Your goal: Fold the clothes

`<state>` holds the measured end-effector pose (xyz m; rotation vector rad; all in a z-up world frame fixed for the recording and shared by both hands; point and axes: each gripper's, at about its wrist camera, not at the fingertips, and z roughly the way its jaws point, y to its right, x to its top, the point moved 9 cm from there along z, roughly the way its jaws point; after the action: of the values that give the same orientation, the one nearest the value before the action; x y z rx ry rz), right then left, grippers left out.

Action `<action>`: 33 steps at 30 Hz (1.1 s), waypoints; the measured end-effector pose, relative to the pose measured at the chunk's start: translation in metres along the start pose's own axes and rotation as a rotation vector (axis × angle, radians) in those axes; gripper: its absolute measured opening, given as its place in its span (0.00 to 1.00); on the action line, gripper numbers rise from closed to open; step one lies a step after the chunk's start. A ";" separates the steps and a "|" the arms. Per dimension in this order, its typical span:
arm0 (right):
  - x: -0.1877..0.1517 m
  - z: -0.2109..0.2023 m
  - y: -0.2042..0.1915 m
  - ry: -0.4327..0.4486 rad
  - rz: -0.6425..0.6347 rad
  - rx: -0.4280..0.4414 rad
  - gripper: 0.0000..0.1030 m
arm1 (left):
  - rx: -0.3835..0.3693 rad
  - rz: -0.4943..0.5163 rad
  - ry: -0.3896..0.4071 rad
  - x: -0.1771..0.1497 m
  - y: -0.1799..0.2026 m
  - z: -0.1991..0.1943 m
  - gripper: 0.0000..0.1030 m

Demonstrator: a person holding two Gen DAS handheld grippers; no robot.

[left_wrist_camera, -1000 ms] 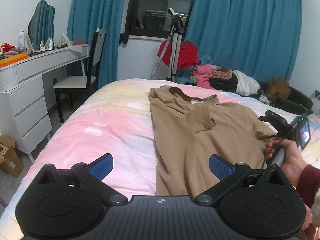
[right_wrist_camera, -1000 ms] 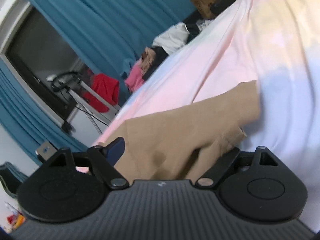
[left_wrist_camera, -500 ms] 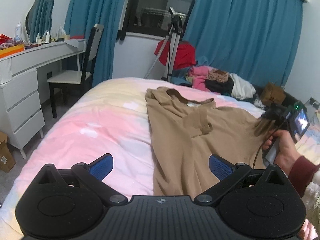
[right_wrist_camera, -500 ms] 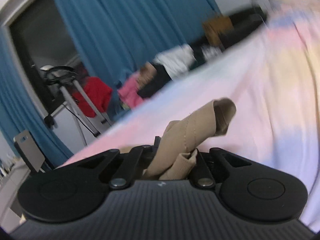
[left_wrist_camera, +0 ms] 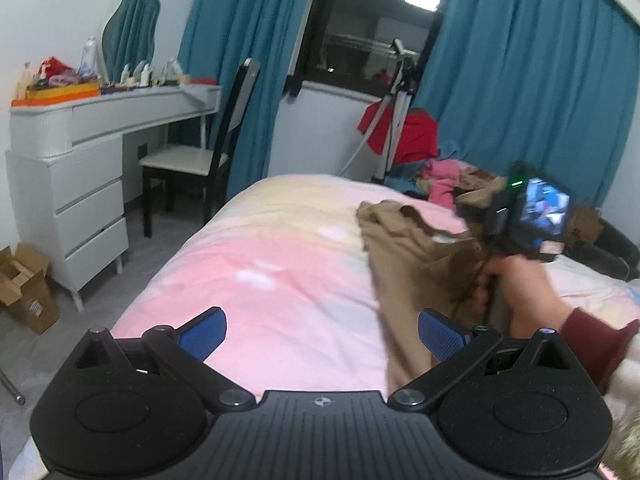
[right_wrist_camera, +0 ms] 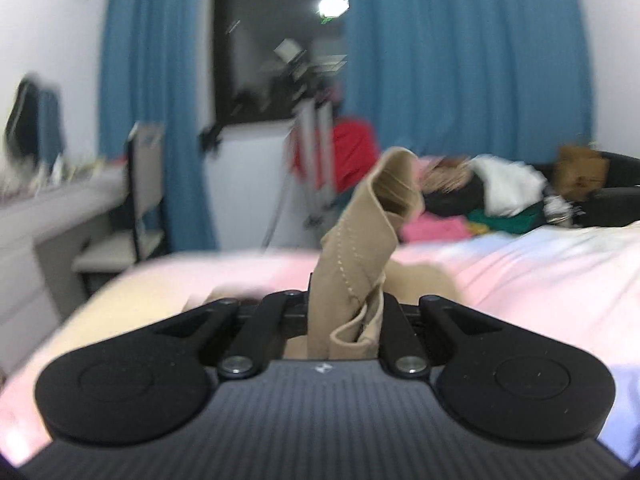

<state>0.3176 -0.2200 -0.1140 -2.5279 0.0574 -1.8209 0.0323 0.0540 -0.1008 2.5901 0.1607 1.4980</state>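
Presently: sleeve edge clamped and lifted, slip risk on the fold

Findings. The right gripper (right_wrist_camera: 346, 312) has its jaws closed tight on a bunched sleeve edge of the tan shirt (left_wrist_camera: 404, 248); a curl of that fabric stands up above the jaws in the right wrist view. The rest of the shirt lies spread on the bed (left_wrist_camera: 280, 264), collar toward the far end, its right side raised off the cover where the person's hand (left_wrist_camera: 520, 284) carries it. The left gripper (left_wrist_camera: 320, 334) hangs above the near end of the bed with its jaws wide apart and nothing between them.

Risks. The hold takes only a narrow, folded bite of cloth; a quick sweep across could, in my judgement, pull the sleeve free or drag the whole garment sideways, since nothing pins its other side. Rumpled fabric under the lifted part may crease into the fold. The pile of clothes (right_wrist_camera: 492, 200) beyond the bed sits well apart and poses no hazard
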 end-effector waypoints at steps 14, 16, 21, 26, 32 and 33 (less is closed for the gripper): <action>-0.010 -0.054 -0.029 -0.105 0.068 0.265 0.70 | 0.064 0.018 -0.090 -0.021 -0.008 0.040 1.00; -0.002 -0.090 -0.018 -0.086 0.098 0.274 0.70 | 0.079 0.048 -0.091 -0.024 -0.004 0.038 1.00; 0.002 -0.173 0.006 -0.071 0.133 0.281 0.70 | 0.077 0.023 -0.117 -0.028 0.000 0.030 1.00; -0.008 -0.248 0.033 -0.061 0.156 0.266 0.70 | 0.067 0.029 -0.104 -0.028 0.018 0.009 1.00; -0.031 -0.312 0.094 -0.035 0.275 0.166 0.71 | -0.052 0.013 -0.131 -0.043 0.061 -0.013 1.00; -0.033 -0.319 0.105 -0.030 0.302 0.146 0.71 | -0.086 -0.004 -0.149 -0.048 0.069 -0.013 1.00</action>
<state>0.0028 -0.3228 -0.0486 -2.2987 0.2786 -1.6101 -0.0018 -0.0213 -0.1231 2.6176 0.0825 1.2740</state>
